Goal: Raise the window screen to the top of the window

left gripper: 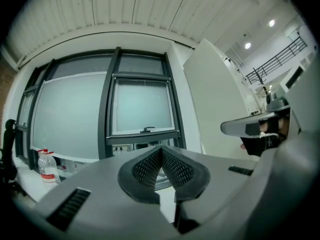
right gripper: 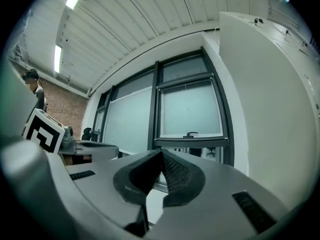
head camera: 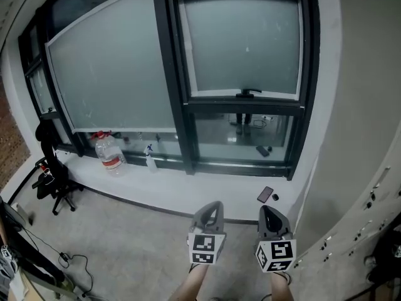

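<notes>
The window screen [head camera: 244,42] is a frosted grey sheet in the right-hand dark-framed pane. Its bottom bar carries a small black handle [head camera: 249,93], with clear glass below it. The screen [left gripper: 142,106] and the handle [left gripper: 147,129] show straight ahead in the left gripper view. The right gripper view also has the screen [right gripper: 189,109] and the handle [right gripper: 191,133] straight ahead. My left gripper [head camera: 215,207] and right gripper [head camera: 268,212] hang side by side low in the head view, well short of the window. The left gripper [left gripper: 160,151] is shut on nothing, and so is the right gripper [right gripper: 161,154].
A white sill [head camera: 188,190] runs under the window, bearing a water bottle [head camera: 109,152], a spray bottle [head camera: 150,157] and a phone [head camera: 265,194]. A black office chair [head camera: 53,180] stands at the left. A white wall [head camera: 363,137] closes in the right side.
</notes>
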